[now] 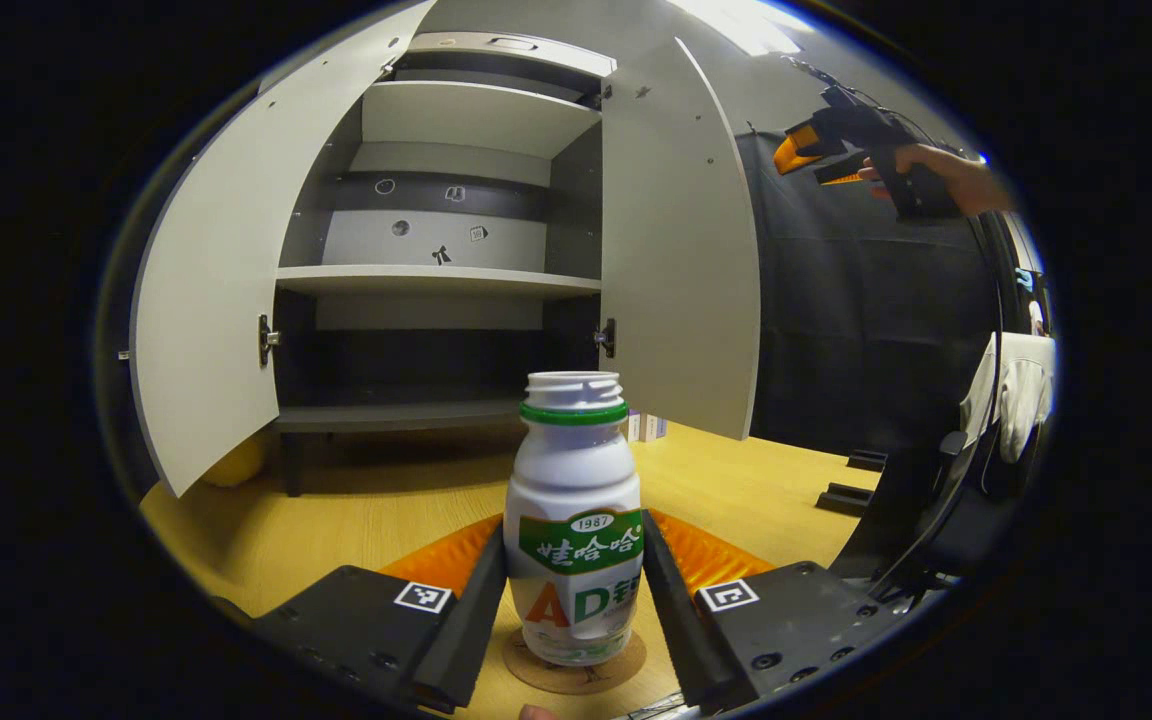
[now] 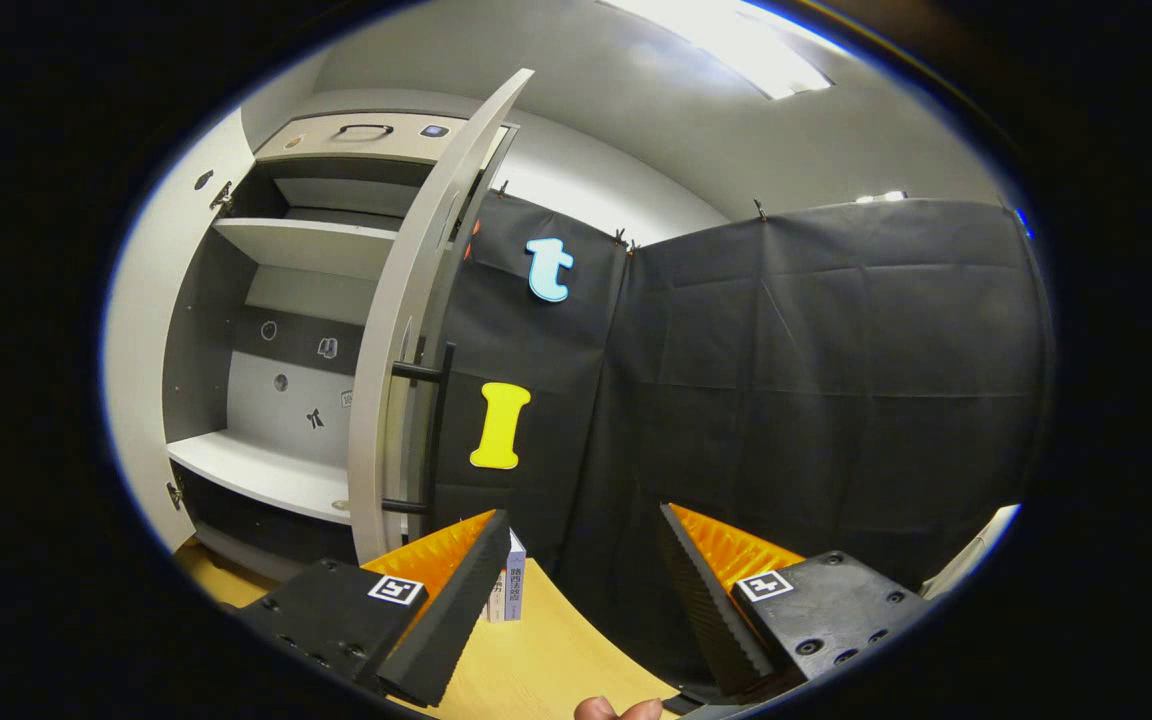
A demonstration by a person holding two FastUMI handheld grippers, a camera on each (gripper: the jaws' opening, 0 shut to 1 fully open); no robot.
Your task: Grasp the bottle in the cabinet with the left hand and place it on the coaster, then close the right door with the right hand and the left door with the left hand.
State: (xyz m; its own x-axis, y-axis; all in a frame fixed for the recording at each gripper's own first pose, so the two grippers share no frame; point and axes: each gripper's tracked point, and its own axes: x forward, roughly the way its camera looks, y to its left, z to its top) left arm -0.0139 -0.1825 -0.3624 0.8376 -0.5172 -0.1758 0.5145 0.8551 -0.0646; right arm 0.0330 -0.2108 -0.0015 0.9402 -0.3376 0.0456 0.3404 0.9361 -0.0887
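Observation:
A white bottle (image 1: 573,530) with a green label and an open neck stands upright on the round cork coaster (image 1: 576,672) on the wooden table. My left gripper (image 1: 574,528) is shut on the bottle, one finger against each side. Behind it the grey cabinet (image 1: 436,280) has its left door (image 1: 206,300) and right door (image 1: 681,250) both swung open, with bare shelves inside. My right gripper (image 2: 581,515) is open and holds nothing. It faces the right door's edge (image 2: 416,330) with its black handle (image 2: 426,430). A hand holds the right gripper (image 1: 804,165) high, to the right of that door.
A small box (image 2: 508,590) stands on the table (image 1: 356,510) behind the right door. A yellow object (image 1: 236,462) lies low behind the left door. Black feet (image 1: 851,495) sit at the table's right, near a black stand and white cloth.

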